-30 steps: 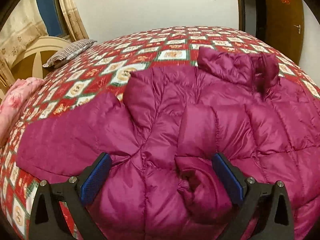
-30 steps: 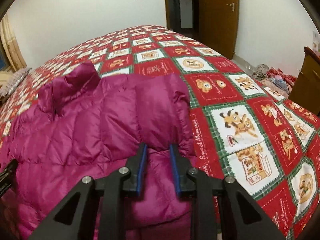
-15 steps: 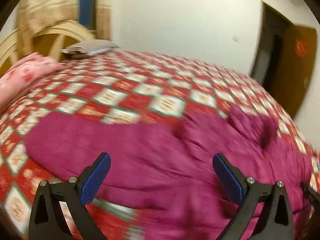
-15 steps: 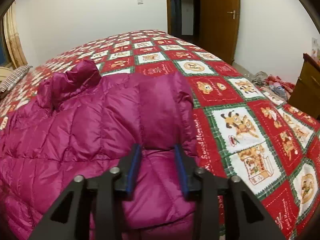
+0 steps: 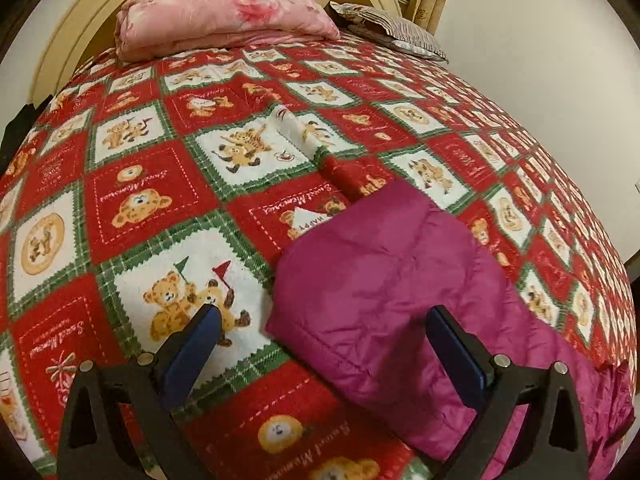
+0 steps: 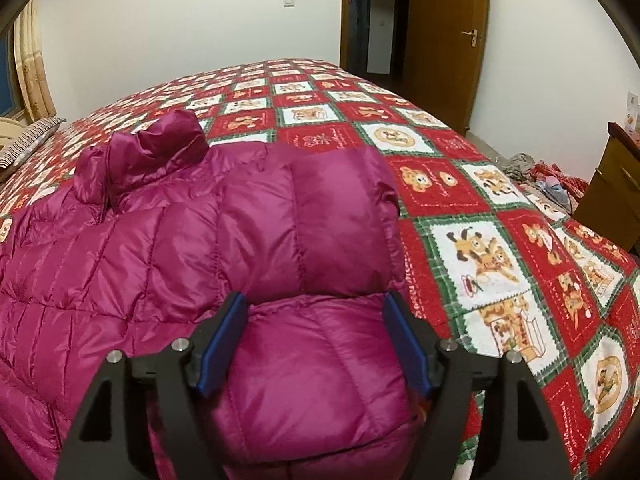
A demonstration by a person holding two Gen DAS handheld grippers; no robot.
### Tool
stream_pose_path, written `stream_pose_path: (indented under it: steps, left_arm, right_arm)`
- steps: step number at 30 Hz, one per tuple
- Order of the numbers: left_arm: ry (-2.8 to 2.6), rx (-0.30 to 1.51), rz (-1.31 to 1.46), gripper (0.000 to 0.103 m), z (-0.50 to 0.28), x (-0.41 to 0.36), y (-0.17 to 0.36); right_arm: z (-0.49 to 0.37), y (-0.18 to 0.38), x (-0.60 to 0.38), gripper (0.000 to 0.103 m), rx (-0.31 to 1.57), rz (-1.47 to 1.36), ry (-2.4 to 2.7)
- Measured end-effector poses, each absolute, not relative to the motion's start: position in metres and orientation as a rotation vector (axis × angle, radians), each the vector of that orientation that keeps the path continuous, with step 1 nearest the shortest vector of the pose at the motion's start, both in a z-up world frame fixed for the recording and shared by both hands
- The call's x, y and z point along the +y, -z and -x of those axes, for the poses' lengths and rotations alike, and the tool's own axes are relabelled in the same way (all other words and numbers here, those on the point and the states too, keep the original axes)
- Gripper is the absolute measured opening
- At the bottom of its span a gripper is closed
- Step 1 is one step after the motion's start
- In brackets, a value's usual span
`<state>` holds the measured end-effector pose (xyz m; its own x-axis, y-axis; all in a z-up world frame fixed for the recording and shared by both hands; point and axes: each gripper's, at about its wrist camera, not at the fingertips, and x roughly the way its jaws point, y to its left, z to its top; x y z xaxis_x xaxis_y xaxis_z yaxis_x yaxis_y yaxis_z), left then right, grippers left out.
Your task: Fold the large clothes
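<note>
A magenta puffer jacket [image 6: 180, 248] lies spread on the bed, collar at the far left. Its right sleeve [image 6: 320, 372] is folded inward over the body. My right gripper [image 6: 316, 336] is open, its jaws standing either side of that folded sleeve without pinching it. In the left wrist view the jacket's other sleeve [image 5: 392, 292] lies flat and stretched out on the red bear-print blanket [image 5: 160, 184]. My left gripper [image 5: 324, 344] is open wide and empty, hovering over the sleeve's cuff end.
A folded pink quilt [image 5: 224, 12] and a striped pillow [image 5: 396, 28] lie by the cream headboard [image 5: 72, 28]. A wooden door [image 6: 448, 40] and a cabinet [image 6: 612, 176] stand right of the bed, with clothes on the floor [image 6: 536, 176].
My right gripper has opened and let go of the folded sleeve. My left gripper has swung left from the jacket body to the outstretched sleeve.
</note>
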<state>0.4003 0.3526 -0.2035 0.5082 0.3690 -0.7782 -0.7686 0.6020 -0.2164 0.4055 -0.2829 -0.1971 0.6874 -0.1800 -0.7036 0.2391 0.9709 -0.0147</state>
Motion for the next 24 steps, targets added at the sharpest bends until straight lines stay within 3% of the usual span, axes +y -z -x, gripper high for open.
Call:
stream_pose_path:
  steps: [2, 3, 4, 7, 9, 17, 24]
  left_arm:
    - [-0.715, 0.726, 0.516, 0.102, -0.404, 0.338, 0.202]
    - [-0.701, 0.728, 0.502, 0.096, -0.406, 0.335, 0.203]
    - [-0.704, 0.733, 0.487, 0.070, -0.408, 0.333, 0.206]
    - [-0.693, 0.724, 0.487, 0.041, -0.408, 0.334, 0.207]
    - [-0.643, 0.706, 0.512, 0.027, -0.408, 0.338, 0.206]
    - [-0.590, 0.582, 0.378, 0.021, -0.408, 0.301, 0.151]
    - [-0.354, 0.364, 0.145, 0.021, -0.410, 0.190, 0.063]
  right_arm:
    - [-0.406, 0.198, -0.284, 0.078, 0.782, -0.082, 0.241]
    - [-0.406, 0.198, -0.284, 0.079, 0.783, -0.083, 0.245]
    - [-0.407, 0.199, -0.286, 0.081, 0.787, -0.088, 0.249]
    - [-0.408, 0.200, -0.291, 0.086, 0.795, -0.118, 0.251]
    - [-0.407, 0.202, -0.295, 0.087, 0.799, -0.144, 0.244]
    - [-0.406, 0.202, -0.293, 0.088, 0.791, -0.155, 0.241]
    - [-0.404, 0.201, -0.293, 0.088, 0.783, -0.169, 0.236]
